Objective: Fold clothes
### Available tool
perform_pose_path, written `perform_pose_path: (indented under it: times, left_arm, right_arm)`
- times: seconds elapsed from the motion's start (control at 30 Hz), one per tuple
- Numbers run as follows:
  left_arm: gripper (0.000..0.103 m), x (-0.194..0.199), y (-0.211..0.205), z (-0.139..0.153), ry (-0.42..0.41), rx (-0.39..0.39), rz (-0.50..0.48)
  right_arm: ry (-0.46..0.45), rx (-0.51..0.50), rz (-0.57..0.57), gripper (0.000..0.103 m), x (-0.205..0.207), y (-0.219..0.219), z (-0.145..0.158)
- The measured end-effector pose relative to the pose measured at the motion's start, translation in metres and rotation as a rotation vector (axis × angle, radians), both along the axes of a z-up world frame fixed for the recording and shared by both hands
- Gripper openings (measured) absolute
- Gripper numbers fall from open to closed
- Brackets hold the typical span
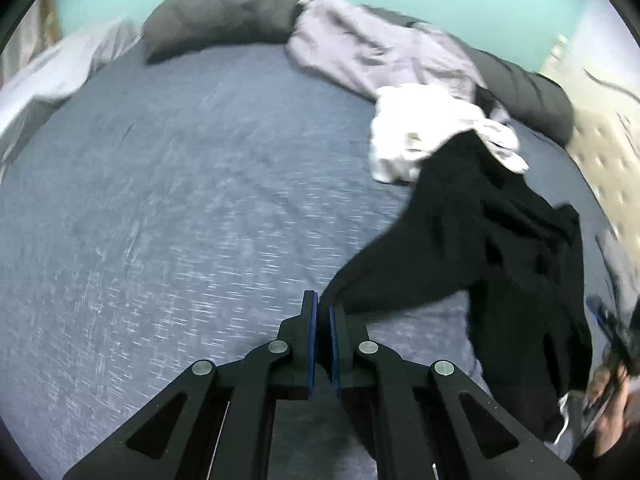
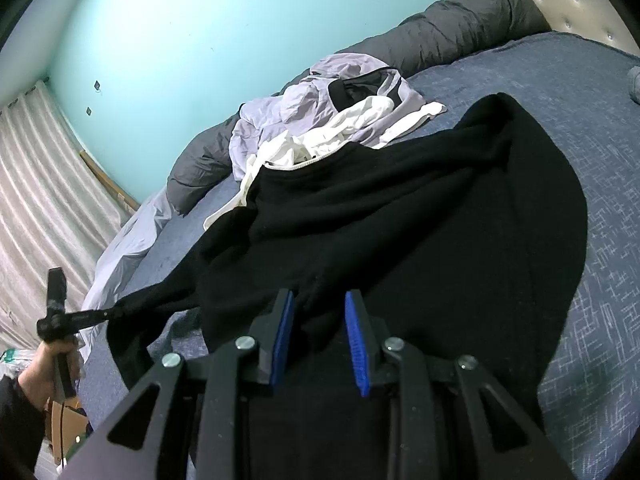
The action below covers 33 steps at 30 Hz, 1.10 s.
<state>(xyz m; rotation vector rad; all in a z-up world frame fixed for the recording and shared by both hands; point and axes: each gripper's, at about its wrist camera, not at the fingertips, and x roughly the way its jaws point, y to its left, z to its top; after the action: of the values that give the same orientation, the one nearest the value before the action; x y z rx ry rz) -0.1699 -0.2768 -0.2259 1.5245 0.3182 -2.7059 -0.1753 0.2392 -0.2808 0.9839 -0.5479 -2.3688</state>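
A black garment [image 1: 480, 240] [image 2: 400, 220] lies spread over the blue bed sheet [image 1: 180, 180] [image 2: 580, 120]. My left gripper [image 1: 323, 304] [image 2: 114, 313] is shut on the tip of one black sleeve and holds it stretched out and off the sheet. My right gripper [image 2: 320, 304] has a bunched fold of the same garment pinched between its blue pads [image 2: 354, 328]. In the left wrist view the right gripper [image 1: 612, 336] shows blurred at the right edge, with a hand on it. The left wrist view is motion-blurred.
A white garment [image 1: 412, 132] [image 2: 352, 120] and a lilac one [image 1: 372, 52] [image 2: 272, 120] lie crumpled behind the black garment. Grey pillows [image 1: 224, 16] [image 2: 460, 20] line the turquoise wall. A pale duvet [image 1: 52, 72] [image 2: 120, 248] lies at the bed's edge by a curtain [image 2: 32, 200].
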Motion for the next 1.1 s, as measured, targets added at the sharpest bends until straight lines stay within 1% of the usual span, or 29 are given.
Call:
perform_pose_path:
  times: [0.13,0.23,0.3,0.33,0.37,0.4,0.43,0.5,0.53,0.6,0.67,0.73,0.77,0.8,0.83,0.87,0.9,0.97,1.1]
  left_arm:
    - [0.006,-0.008,-0.038,-0.023,-0.046,0.048,0.127]
    - [0.007,0.002,-0.03,-0.022,-0.034,0.042,0.085]
    - [0.013,0.011,-0.02,-0.02,-0.028,0.031,0.045]
    - [0.026,0.015,-0.014,-0.021,-0.03,0.027,0.021]
    - [0.042,0.02,-0.008,-0.023,-0.035,0.028,0.007]
    - [0.048,0.026,-0.003,-0.026,-0.04,0.03,-0.004]
    - [0.052,0.031,0.001,-0.028,-0.047,0.038,-0.01]
    - [0.053,0.042,0.006,-0.036,-0.067,0.067,-0.012]
    - [0.055,0.046,0.008,-0.041,-0.078,0.065,-0.012]
    - [0.055,0.053,0.009,-0.051,-0.096,0.047,-0.005]
    - [0.055,0.057,0.006,-0.062,-0.115,0.075,0.006]
    - [0.055,0.06,0.005,-0.066,-0.113,0.091,0.007]
    - [0.053,0.06,0.007,-0.066,-0.113,0.079,-0.005]
    - [0.048,0.06,0.009,-0.067,-0.114,0.061,-0.02]
    - [0.031,0.059,0.012,-0.067,-0.115,0.044,-0.032]
    - [0.017,0.058,0.013,-0.066,-0.116,0.018,-0.041]
    - [0.013,0.058,0.013,-0.065,-0.117,-0.001,-0.045]
    - [0.003,0.056,0.008,-0.06,-0.113,-0.007,-0.053]
    - [0.002,0.055,0.002,-0.048,-0.101,-0.02,-0.062]
  right_arm:
    - [-0.01,0.001,0.001,0.027,-0.002,0.0,-0.003]
    - [-0.017,-0.003,0.001,0.027,-0.003,0.0,-0.005]
    - [-0.02,-0.007,0.0,0.027,-0.005,0.0,-0.006]
    - [-0.022,-0.007,0.0,0.027,-0.006,0.0,-0.006]
    - [-0.023,-0.007,0.0,0.027,-0.006,-0.001,-0.006]
    - [-0.024,-0.008,0.001,0.027,-0.005,-0.001,-0.006]
    - [-0.025,-0.009,0.002,0.027,-0.005,-0.001,-0.006]
    - [-0.025,-0.011,0.003,0.027,-0.004,-0.001,-0.006]
    - [-0.024,-0.011,0.002,0.027,-0.004,-0.001,-0.006]
    - [-0.025,-0.015,0.002,0.027,-0.004,-0.001,-0.006]
    - [-0.028,-0.018,0.002,0.027,-0.004,-0.001,-0.006]
    - [-0.031,-0.02,0.001,0.027,-0.004,0.0,-0.007]
    - [-0.033,-0.022,0.0,0.027,-0.005,0.0,-0.007]
    - [-0.034,-0.023,0.0,0.027,-0.005,0.0,-0.008]
    - [-0.036,-0.025,-0.001,0.027,-0.005,0.0,-0.008]
    - [-0.038,-0.027,-0.002,0.027,-0.006,0.0,-0.008]
    - [-0.04,-0.028,-0.003,0.027,-0.006,0.001,-0.009]
    - [-0.042,-0.032,-0.005,0.027,-0.006,0.001,-0.009]
    - [-0.041,-0.036,-0.006,0.027,-0.005,0.002,-0.009]
